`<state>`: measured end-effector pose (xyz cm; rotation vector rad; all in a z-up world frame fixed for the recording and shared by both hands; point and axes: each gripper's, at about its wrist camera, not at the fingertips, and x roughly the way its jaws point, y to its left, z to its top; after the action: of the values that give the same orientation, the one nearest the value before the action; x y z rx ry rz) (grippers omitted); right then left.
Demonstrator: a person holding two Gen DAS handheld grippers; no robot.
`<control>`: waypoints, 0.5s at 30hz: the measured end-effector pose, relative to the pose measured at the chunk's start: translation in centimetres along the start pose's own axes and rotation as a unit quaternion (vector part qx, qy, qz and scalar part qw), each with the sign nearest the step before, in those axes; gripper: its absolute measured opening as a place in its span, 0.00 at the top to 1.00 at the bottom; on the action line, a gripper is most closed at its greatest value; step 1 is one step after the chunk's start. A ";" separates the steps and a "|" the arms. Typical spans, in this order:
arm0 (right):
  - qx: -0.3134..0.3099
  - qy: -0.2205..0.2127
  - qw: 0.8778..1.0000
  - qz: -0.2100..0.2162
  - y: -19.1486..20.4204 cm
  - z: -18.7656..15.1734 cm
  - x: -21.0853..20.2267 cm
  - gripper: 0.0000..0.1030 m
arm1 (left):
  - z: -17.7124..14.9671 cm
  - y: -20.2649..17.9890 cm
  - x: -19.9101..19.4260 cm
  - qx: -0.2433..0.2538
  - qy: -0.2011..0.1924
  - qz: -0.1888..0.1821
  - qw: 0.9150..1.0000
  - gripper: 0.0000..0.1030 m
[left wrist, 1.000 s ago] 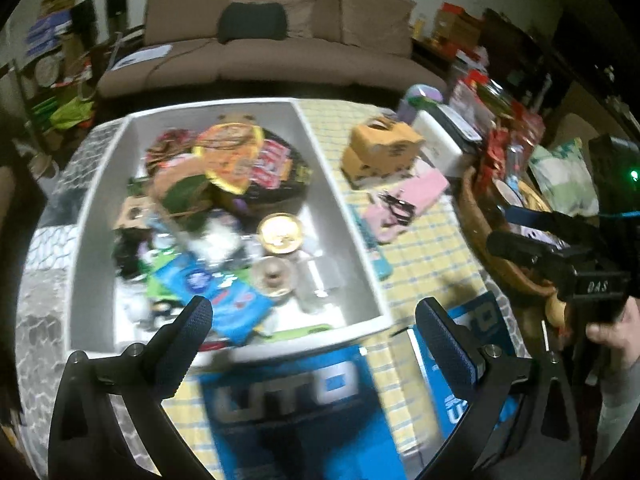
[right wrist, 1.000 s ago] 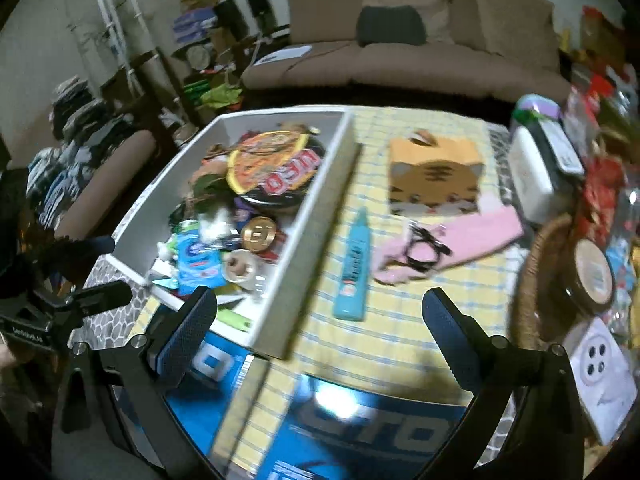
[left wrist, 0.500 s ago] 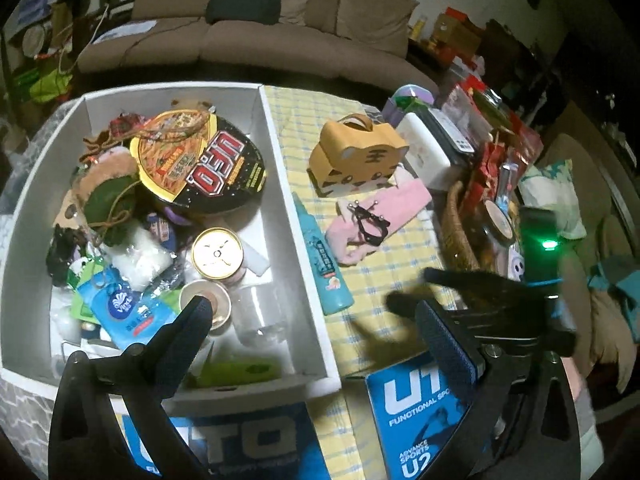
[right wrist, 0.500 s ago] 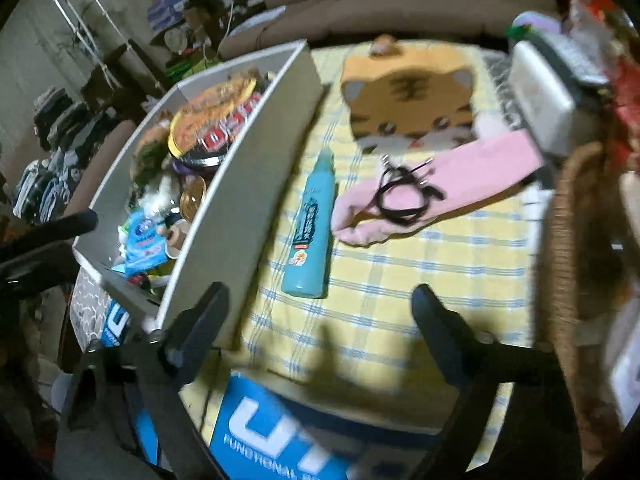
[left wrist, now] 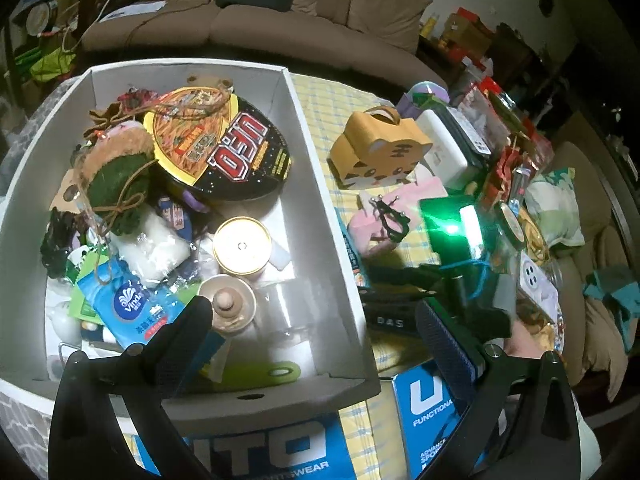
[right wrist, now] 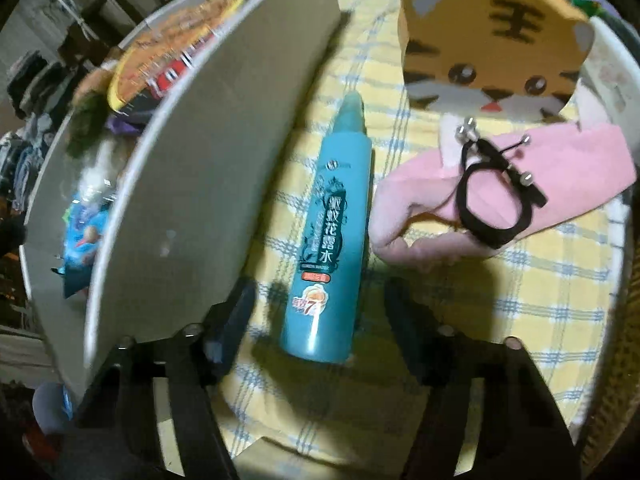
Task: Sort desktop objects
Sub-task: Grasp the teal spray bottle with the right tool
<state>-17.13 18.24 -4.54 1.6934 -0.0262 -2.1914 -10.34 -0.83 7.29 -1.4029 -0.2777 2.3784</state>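
The right gripper [right wrist: 318, 312] is spread wide, its fingers on either side of the teal bottle's [right wrist: 334, 236] base, not touching it. The left gripper [left wrist: 316, 334] is also spread wide and holds nothing, above the white box's [left wrist: 340, 216] near edge.

I read "U.F.O." on the black noodle bowl [left wrist: 224, 148] in my box, "Vinda" on the blue tissue pack [left wrist: 132, 304], "DAS" on my right tongs [left wrist: 396, 308], "FUNCTIONAL" and "SPORTSWEAR" on the blue bags [left wrist: 280, 452], and "7" plus Chinese characters on the teal bottle [right wrist: 328, 248].

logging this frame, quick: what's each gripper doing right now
Left gripper: open, holding nothing, above the white box.
Right gripper: open, empty, straddling the teal spray bottle.
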 end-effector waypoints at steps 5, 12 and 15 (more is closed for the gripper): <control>-0.013 0.006 1.000 -0.018 0.6 -0.6 0.4 0.66 | -0.4 -0.4 0.5 0.001 0.010 -0.013 1.000 0.00; 0.027 -0.030 0.998 0.046 -0.7 -2.0 -3.6 0.68 | -0.7 -2.1 0.7 -0.038 0.021 -0.096 0.995 0.00; 0.053 -0.040 0.995 0.075 -2.0 -2.9 -5.6 0.69 | -0.7 -3.9 0.7 -0.046 0.021 -0.129 0.990 0.03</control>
<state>-13.76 22.41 -0.67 1.6014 -0.2870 -2.1785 -9.24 3.03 7.77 -1.3636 -0.5298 2.1461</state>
